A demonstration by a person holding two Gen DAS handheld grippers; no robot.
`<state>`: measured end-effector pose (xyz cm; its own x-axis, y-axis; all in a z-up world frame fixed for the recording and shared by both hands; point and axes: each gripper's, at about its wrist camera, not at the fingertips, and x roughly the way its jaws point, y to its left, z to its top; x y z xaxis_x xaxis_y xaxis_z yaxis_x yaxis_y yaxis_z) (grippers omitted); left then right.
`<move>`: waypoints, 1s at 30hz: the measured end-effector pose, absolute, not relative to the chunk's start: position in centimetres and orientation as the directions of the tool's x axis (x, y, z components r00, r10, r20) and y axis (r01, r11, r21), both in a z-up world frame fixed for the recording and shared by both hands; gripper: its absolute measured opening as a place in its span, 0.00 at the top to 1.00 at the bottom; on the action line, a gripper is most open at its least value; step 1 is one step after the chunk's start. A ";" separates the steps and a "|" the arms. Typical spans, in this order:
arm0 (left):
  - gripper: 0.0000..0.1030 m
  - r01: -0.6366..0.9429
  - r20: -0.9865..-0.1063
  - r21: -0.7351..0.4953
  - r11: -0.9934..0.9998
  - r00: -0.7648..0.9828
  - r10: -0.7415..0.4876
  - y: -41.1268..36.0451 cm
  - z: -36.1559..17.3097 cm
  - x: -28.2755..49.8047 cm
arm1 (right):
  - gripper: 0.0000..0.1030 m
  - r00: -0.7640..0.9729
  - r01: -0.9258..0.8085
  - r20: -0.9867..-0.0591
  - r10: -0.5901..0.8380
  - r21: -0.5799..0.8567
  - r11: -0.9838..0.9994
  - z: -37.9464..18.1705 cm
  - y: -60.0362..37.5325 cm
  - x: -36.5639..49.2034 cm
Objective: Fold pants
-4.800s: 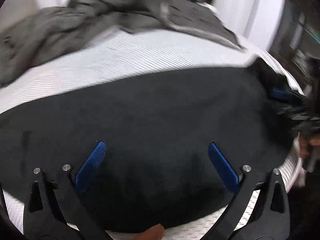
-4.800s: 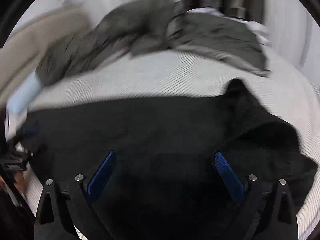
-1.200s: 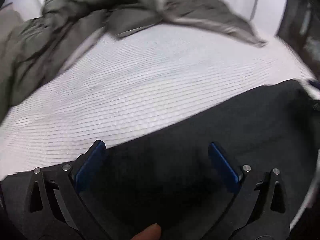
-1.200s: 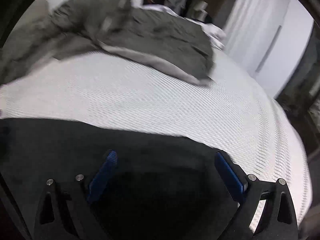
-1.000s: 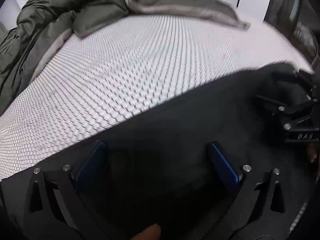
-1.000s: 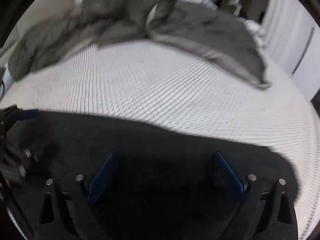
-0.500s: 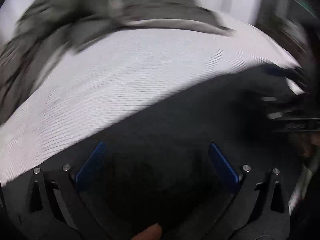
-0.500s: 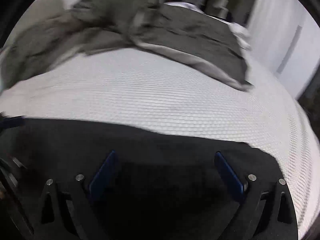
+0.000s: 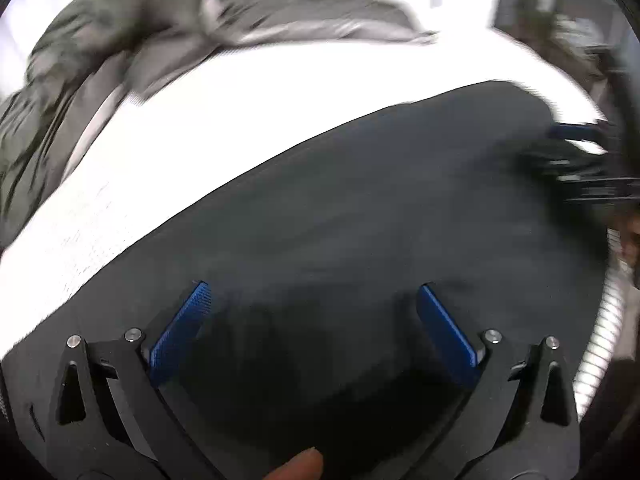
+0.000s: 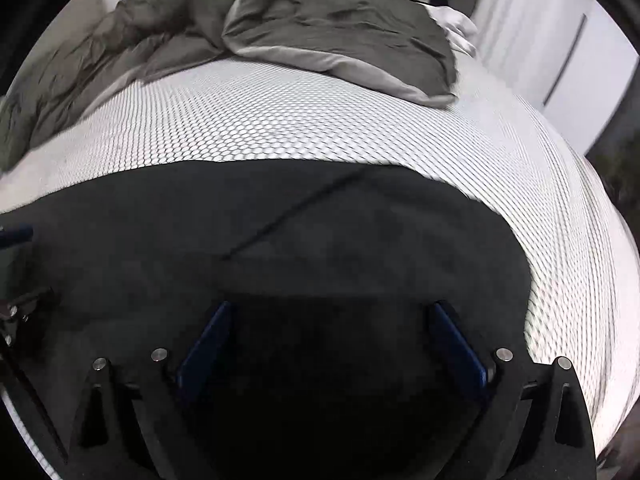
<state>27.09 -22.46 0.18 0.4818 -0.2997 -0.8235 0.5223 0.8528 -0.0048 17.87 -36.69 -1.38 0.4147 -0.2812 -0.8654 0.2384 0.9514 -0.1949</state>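
One pair of black pants (image 10: 360, 240) on a white mattress (image 10: 320, 120), two grippers over it.

One grey-green duvet (image 10: 320, 20) is bunched at the mattress's far end. The left gripper (image 9: 312, 312) hangs low over the near-left part of the pants, its two blue pads (image 9: 180, 332) spread wide with only flat cloth between them, gripping nothing. The right gripper (image 10: 332, 340) hovers over the right end of the pants, its pads equally wide apart and empty. The pants lie spread along the mattress's near edge, a dark crease running diagonally across them.
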 end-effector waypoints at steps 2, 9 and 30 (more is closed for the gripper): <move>0.01 0.615 -0.805 0.000 0.789 0.468 -0.365 -24.7 1.1 24.4 | 0.04 0.436 0.192 -0.842 -0.317 -0.257 0.947 -0.8 -35.1 16.8; 0.00 0.669 -0.876 -0.012 0.743 0.351 -0.331 -27.4 -2.5 22.2 | 0.04 0.413 0.082 -0.873 -0.260 -0.249 0.965 -3.2 -35.5 17.3; 0.01 0.626 -0.864 -0.057 0.778 0.360 -0.353 -17.0 -2.7 23.4 | 0.04 0.493 -0.109 -0.870 0.014 -0.047 0.993 -1.4 -26.7 20.2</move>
<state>23.36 -16.97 -2.68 0.3596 -0.3530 -0.8637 0.6259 0.7778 -0.0573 20.22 -26.70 -1.35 0.4927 0.0135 -0.8701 -0.1094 0.9929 -0.0465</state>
